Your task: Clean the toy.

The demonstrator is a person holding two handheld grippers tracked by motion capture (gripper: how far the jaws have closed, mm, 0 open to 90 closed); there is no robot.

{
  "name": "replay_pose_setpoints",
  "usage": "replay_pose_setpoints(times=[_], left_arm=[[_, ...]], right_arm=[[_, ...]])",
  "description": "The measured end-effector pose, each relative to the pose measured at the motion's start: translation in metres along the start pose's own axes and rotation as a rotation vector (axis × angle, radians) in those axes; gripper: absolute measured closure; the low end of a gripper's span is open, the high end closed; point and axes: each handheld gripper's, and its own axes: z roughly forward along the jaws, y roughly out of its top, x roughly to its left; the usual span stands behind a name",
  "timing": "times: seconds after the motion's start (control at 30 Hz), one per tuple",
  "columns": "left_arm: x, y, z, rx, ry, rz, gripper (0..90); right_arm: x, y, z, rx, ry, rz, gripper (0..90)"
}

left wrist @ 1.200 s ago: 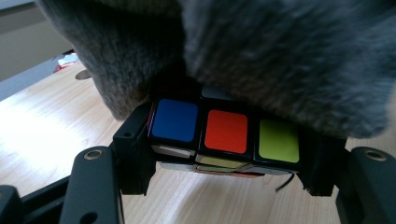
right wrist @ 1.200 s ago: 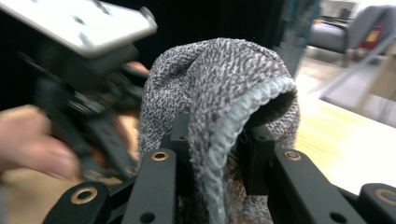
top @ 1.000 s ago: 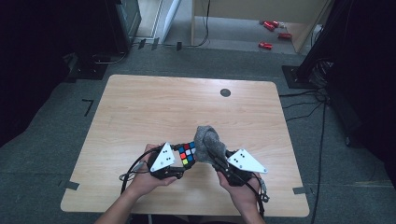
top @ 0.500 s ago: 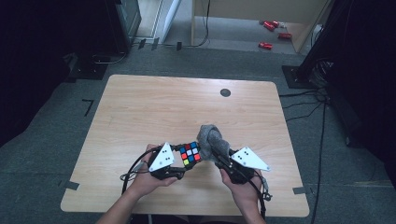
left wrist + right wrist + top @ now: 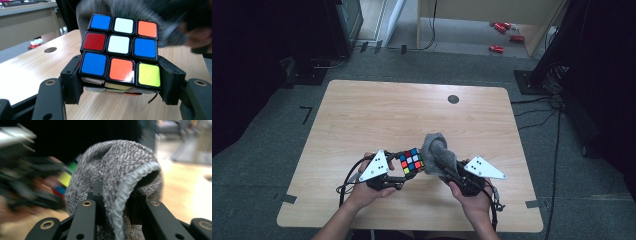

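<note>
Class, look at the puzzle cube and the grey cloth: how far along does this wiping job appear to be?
Done: the left gripper clamps the cube, the right gripper pinches the grey cloth. In hand: cloth meets the cube's side above the table. Left: probably wiping the faces; I can't tell how many are done.

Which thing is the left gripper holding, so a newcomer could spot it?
On the pale wooden table, near its front edge, the left gripper clamps a black-framed puzzle cube. Its glossy multicoloured squares distinguish it from the fuzzy grey cloth touching its right side.
</note>
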Motion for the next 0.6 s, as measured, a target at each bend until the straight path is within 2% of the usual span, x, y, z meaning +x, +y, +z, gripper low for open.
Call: replay_pose_setpoints(times=[0.03, 0.07, 0.1, 0.13, 0.17, 0.23, 0.27, 0.33, 0.37, 0.47, 0.53, 0.57, 0.6], left_arm=[[-0.001, 0.001, 0.0, -0.009, -0.012, -0.008, 34.1], [-0.001, 0.002, -0.001, -0.022, -0.024, -0.016, 34.1], [-0.002, 0.003, -0.001, -0.011, -0.015, -0.008, 34.1], [-0.001, 0.003, -0.001, -0.005, -0.015, -0.01, 34.1], [0.0, 0.002, -0.002, -0.009, -0.017, -0.022, 34.1], [0.004, 0.001, -0.003, -0.02, -0.013, -0.047, 34.1], [0.005, 0.001, -0.003, -0.016, -0.005, -0.043, 34.1], [0.004, 0.001, -0.003, -0.007, -0.007, -0.034, 34.1], [0.003, 0.001, -0.002, -0.006, -0.013, -0.032, 34.1], [0.0, 0.001, 0.0, -0.008, -0.033, -0.022, 34.1], [-0.002, 0.004, -0.001, -0.027, -0.057, -0.033, 34.1], [-0.002, 0.005, -0.002, -0.028, -0.054, -0.035, 34.1], [0.0, 0.005, -0.004, -0.03, -0.05, -0.042, 34.1]], right_arm=[[0.005, 0.001, 0.001, -0.005, 0.03, -0.012, 73.1], [0.008, 0.0, 0.003, 0.008, 0.04, -0.028, 73.2], [0.009, -0.003, 0.005, 0.027, 0.035, -0.041, 73.6], [0.006, -0.007, 0.007, 0.024, 0.03, -0.027, 73.8], [0.001, -0.011, 0.009, 0.048, 0.024, 0.001, 74.0], [-0.01, -0.019, 0.013, 0.135, -0.04, 0.0, 74.1], [-0.014, -0.021, 0.012, 0.14, -0.054, 0.012, 74.1], [-0.016, -0.019, 0.008, 0.107, -0.048, 0.047, 74.0], [-0.014, -0.014, 0.005, 0.076, -0.039, 0.042, 74.1], [-0.001, 0.001, -0.001, -0.011, 0.029, 0.018, 73.8], [0.006, 0.002, 0.0, -0.012, 0.056, -0.002, 73.8], [0.007, -0.001, 0.004, 0.019, 0.043, -0.02, 73.9], [0.005, -0.005, 0.006, 0.027, 0.025, -0.011, 73.9]])
